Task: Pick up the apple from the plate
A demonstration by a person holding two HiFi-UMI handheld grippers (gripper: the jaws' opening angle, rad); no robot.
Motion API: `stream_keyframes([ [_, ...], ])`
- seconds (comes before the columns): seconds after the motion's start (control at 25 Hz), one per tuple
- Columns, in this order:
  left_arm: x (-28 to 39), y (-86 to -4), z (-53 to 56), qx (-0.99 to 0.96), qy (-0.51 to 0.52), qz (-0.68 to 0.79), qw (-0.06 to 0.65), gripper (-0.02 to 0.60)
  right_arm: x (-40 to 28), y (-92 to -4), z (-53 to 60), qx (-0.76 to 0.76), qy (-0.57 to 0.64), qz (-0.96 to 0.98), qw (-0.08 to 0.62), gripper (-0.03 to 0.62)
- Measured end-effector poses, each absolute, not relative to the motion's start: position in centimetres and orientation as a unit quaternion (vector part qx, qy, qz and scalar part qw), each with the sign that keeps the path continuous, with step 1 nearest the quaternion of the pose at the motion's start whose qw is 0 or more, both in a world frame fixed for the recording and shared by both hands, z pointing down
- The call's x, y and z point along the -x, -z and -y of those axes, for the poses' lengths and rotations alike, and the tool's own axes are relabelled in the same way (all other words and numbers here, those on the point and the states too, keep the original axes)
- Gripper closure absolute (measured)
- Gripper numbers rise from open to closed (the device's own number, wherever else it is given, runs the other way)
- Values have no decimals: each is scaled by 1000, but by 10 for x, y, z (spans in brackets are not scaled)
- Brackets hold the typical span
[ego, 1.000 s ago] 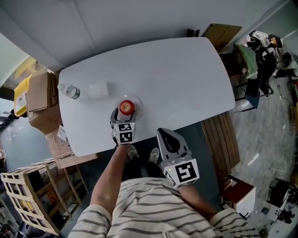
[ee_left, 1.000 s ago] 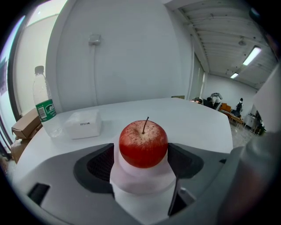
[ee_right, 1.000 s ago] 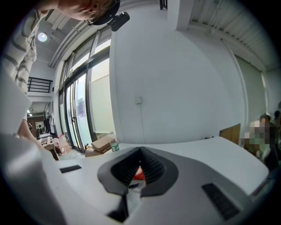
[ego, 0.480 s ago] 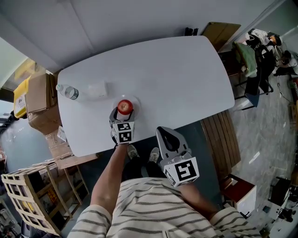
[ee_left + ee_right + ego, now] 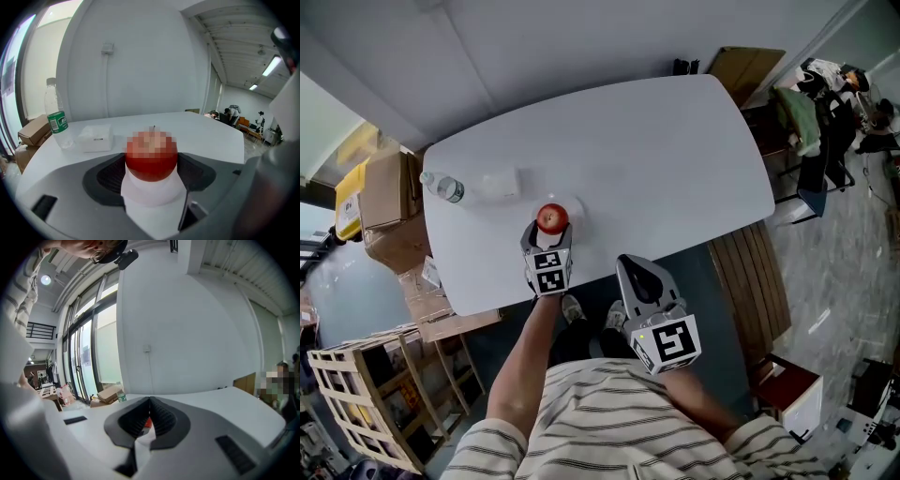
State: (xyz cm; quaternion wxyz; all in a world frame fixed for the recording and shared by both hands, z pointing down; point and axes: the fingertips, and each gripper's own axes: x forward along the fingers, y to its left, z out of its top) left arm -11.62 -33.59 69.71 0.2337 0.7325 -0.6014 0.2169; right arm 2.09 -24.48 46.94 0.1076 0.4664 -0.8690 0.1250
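A red apple [image 5: 550, 218] sits between the jaws of my left gripper [image 5: 549, 231], just over a small white plate [image 5: 573, 208] near the table's front edge. In the left gripper view the dark pads [image 5: 108, 176] touch both sides of the apple [image 5: 151, 161], and the white plate [image 5: 152, 196] shows below it. My left gripper [image 5: 152, 168] is shut on the apple. My right gripper [image 5: 642, 284] hangs off the table in front of my body. Its jaws are shut, with nothing between them, in the right gripper view [image 5: 150, 402].
A water bottle [image 5: 442, 187] and a small white box [image 5: 499, 182] stand on the white table [image 5: 675, 159] left of the plate. Cardboard boxes [image 5: 382, 202] and a wooden crate [image 5: 366, 398] sit on the floor at left, a wooden bench [image 5: 752, 281] at right.
The left gripper's jaws have closed in on the apple and the gripper has risen a little with it. The right gripper has stayed put.
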Motion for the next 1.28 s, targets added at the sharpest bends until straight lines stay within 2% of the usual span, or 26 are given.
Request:
stream_keyframes([
  [0.48,121,-650,317,-727,-180,623,225,227,-19,-466,238,-465,-120,870,109,582],
  [1.28,96,-533,268,-753,-136,622,166,227,-21,-440,232,-464,-107,875,88,582],
])
